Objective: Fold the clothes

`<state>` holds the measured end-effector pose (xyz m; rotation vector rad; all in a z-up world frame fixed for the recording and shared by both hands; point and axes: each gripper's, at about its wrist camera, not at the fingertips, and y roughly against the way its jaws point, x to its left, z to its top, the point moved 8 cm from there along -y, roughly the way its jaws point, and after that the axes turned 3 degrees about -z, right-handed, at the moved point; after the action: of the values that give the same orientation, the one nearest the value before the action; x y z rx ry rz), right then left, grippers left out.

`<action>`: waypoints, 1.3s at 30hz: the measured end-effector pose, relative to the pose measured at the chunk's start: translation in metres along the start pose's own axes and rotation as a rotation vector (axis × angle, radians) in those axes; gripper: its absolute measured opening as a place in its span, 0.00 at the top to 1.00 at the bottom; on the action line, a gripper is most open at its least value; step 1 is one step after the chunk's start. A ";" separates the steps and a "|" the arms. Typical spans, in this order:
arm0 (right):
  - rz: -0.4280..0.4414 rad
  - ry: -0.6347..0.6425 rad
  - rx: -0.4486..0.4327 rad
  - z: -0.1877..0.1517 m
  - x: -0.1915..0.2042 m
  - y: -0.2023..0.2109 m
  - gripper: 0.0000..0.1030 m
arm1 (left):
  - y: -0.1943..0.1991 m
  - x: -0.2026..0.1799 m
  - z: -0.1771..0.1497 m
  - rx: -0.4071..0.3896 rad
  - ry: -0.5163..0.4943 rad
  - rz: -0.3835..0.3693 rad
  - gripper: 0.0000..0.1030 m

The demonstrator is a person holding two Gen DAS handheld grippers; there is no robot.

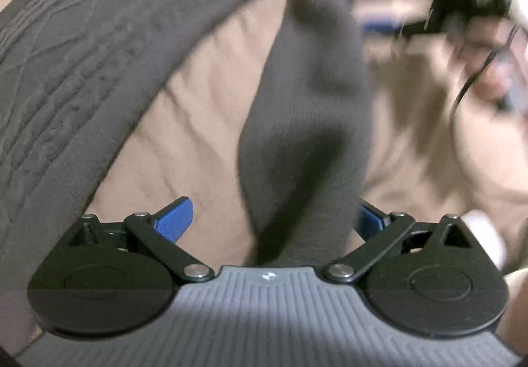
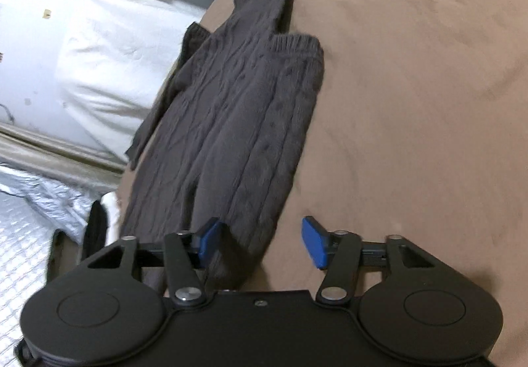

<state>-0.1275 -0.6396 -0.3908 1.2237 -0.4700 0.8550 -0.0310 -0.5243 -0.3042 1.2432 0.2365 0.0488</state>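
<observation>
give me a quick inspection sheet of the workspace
surface: tan sheet, wrinkled
job's things: dark grey cable-knit sweater lying partly folded, one sleeve over the sheet's edge
clutter: nothing seen on the sheet
grippers: left gripper open, a sweater fold between its pads; right gripper open at the sweater's near end
cables: thin dark cable, blurred
surroundings: white bedding, silver quilted mat

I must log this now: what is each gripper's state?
Left gripper: open; sweater sleeve between the jaws, not pinched.
Right gripper: open, holding nothing.
</observation>
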 end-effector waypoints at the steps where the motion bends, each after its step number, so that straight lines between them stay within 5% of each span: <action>1: -0.013 0.000 -0.014 0.002 0.000 -0.003 0.39 | -0.009 0.003 0.000 0.025 -0.013 0.050 0.02; 4: -0.027 -0.054 -0.073 0.015 -0.003 -0.005 0.36 | 0.000 0.008 0.007 -0.028 0.019 0.031 0.13; 6: -0.036 -0.056 -0.098 0.019 -0.002 -0.007 0.35 | 0.014 0.011 0.011 -0.081 0.058 -0.016 0.68; 8: -0.051 -0.040 -0.124 0.023 0.000 -0.008 0.36 | 0.035 0.020 0.010 -0.149 0.126 -0.107 0.79; 10: -0.079 0.004 -0.148 0.024 0.003 -0.009 0.43 | 0.056 0.042 0.009 -0.233 0.213 -0.140 0.79; 12: -0.109 0.079 -0.165 0.024 0.009 -0.008 0.91 | 0.073 0.068 0.009 -0.300 0.306 -0.175 0.79; 14: -0.130 0.146 -0.202 0.029 0.016 -0.002 0.97 | 0.081 0.086 0.009 -0.335 0.356 -0.206 0.78; 18: -0.145 0.208 -0.285 0.047 0.031 0.019 0.97 | 0.073 0.089 0.007 -0.291 0.395 -0.296 0.76; 22: -0.196 0.193 -0.215 0.052 0.027 0.024 0.90 | 0.060 0.081 0.001 -0.237 0.458 -0.422 0.76; 23: -0.181 0.156 -0.196 0.050 0.024 0.022 0.81 | 0.061 0.080 -0.001 -0.238 0.460 -0.424 0.76; 24: -0.160 0.112 -0.181 0.047 0.020 0.020 0.56 | 0.061 0.080 -0.002 -0.241 0.462 -0.421 0.76; 26: -0.123 0.030 -0.176 0.042 0.012 0.013 0.35 | 0.057 0.080 -0.002 -0.254 0.460 -0.423 0.76; 27: -0.117 0.009 -0.173 0.041 0.009 0.009 0.34 | 0.058 0.080 -0.002 -0.258 0.461 -0.434 0.76; 32: -0.134 0.020 -0.194 0.054 0.006 -0.026 0.34 | 0.057 0.074 0.002 -0.265 0.435 -0.488 0.76; 34: -0.099 0.001 -0.229 0.069 0.013 -0.033 0.52 | 0.058 0.069 0.006 -0.270 0.412 -0.522 0.76; 35: -0.081 0.005 -0.242 0.076 0.019 -0.032 0.84 | 0.060 0.065 0.006 -0.275 0.398 -0.546 0.76; 39: -0.132 0.167 -0.387 0.102 0.054 0.007 0.90 | 0.075 0.046 0.010 -0.306 0.322 -0.655 0.75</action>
<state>-0.0866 -0.7186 -0.3164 0.8109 -0.3928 0.7061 0.0230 -0.5014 -0.2375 0.8028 0.8739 -0.2738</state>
